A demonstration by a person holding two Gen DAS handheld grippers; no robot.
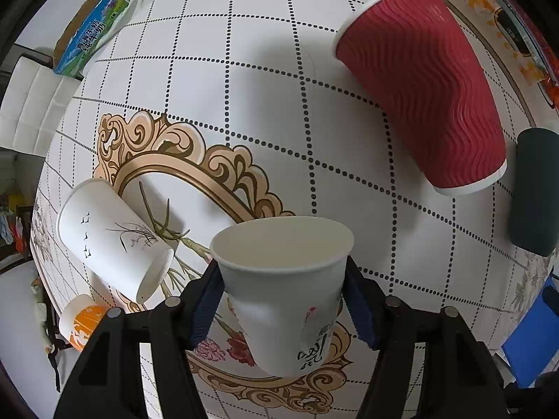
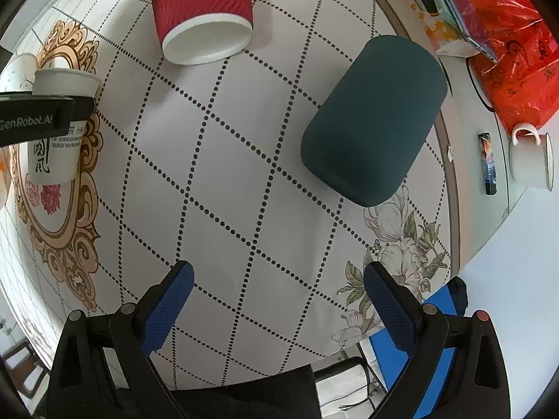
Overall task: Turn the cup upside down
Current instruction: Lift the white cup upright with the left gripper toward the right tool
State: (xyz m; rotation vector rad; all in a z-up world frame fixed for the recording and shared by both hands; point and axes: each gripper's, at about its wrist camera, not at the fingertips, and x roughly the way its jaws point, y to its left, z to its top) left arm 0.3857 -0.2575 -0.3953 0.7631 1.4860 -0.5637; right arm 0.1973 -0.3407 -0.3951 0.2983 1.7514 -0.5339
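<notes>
My left gripper (image 1: 283, 286) is shut on a white paper cup (image 1: 283, 279) with black calligraphy, held upright with its mouth up, above the patterned tablecloth (image 1: 244, 104). The same cup (image 2: 56, 125) shows at the left edge of the right wrist view, clamped by the left gripper's black body. My right gripper (image 2: 277, 291) is open and empty, hovering over the cloth. A red ripple cup (image 1: 426, 87) stands upside down at the far right; it also shows in the right wrist view (image 2: 201, 3). A white cup with a bird print (image 1: 111, 237) stands upside down at the left.
A dark teal cup (image 2: 374, 118) stands upside down right of centre. An orange-and-white cup (image 1: 80, 321) sits at the table's left edge. A milk carton box (image 1: 91, 31) is far left. A red plastic bag (image 2: 506, 52) and a white mug (image 2: 531, 160) lie beyond the right edge.
</notes>
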